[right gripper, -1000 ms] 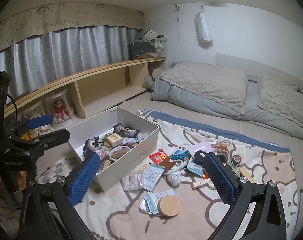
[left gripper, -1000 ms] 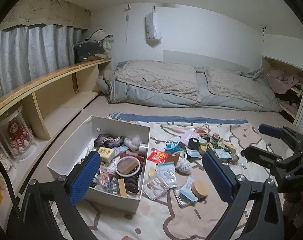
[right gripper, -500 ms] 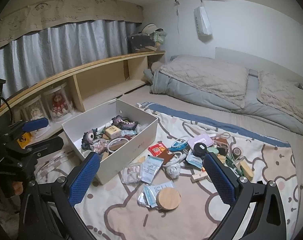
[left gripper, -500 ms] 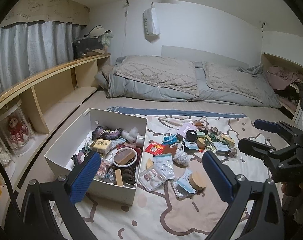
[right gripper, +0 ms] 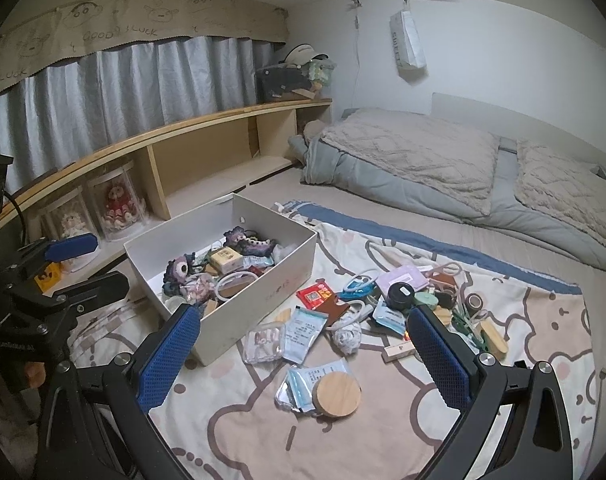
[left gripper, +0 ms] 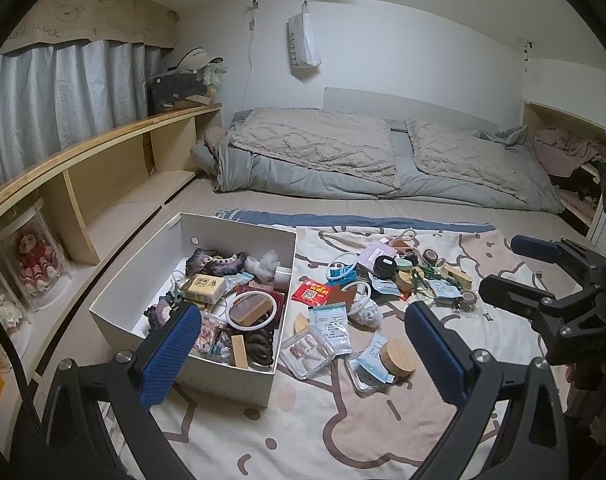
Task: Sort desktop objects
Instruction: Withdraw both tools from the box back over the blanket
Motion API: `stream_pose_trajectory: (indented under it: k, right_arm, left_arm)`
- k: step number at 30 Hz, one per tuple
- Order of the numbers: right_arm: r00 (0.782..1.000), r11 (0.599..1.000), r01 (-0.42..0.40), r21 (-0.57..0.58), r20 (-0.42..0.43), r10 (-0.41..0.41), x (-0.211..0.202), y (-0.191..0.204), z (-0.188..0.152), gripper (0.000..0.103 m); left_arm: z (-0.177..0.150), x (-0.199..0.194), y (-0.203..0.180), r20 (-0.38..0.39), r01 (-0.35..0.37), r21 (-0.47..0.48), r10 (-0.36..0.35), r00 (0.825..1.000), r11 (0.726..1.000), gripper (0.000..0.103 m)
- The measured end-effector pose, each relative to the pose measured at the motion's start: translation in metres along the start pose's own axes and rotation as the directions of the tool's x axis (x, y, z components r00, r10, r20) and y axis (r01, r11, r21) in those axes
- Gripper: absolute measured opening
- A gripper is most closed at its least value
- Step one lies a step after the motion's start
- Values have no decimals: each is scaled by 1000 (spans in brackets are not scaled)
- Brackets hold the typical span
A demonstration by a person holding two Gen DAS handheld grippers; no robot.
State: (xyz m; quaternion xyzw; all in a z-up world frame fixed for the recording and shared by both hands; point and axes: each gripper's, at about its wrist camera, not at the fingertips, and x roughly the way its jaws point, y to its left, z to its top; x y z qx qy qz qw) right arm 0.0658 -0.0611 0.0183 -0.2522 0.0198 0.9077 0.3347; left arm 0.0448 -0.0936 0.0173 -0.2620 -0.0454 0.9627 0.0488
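A white box [left gripper: 139,276] [right gripper: 263,292] on a patterned cloth holds several small items: crocheted pieces, a yellow carton, a round mirror, hair ties. Beside it lies a loose pile: a round wooden lid [left gripper: 401,357] [right gripper: 338,393], clear cases, blue sachets [right gripper: 305,330], a red packet [left gripper: 317,291], a black jar [right gripper: 401,294], tape rolls. My left gripper [left gripper: 303,354] is open and empty, held above the box's near corner. My right gripper [right gripper: 303,354] is open and empty, above the wooden lid. Each gripper shows at the edge of the other's view.
A wooden shelf [left gripper: 103,168] with doll display cases [right gripper: 117,208] runs along the left under grey curtains. Folded grey bedding [left gripper: 323,156] lies behind the cloth. An open cabinet with clothes [left gripper: 571,152] stands at the far right.
Both cameras have pulled back and tilted a little, so the box and pile sit slightly lower and farther in view. Both grippers stay open and empty.
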Motion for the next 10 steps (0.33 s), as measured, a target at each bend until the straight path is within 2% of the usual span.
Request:
stream_pose_trajectory:
  k: [10]
  right_arm:
    - [1000,1000,-1,1,-3,1,1,-1,0,103]
  left_arm:
    - [-1,2,-3,-4,2,11,-2,1000,1000,102]
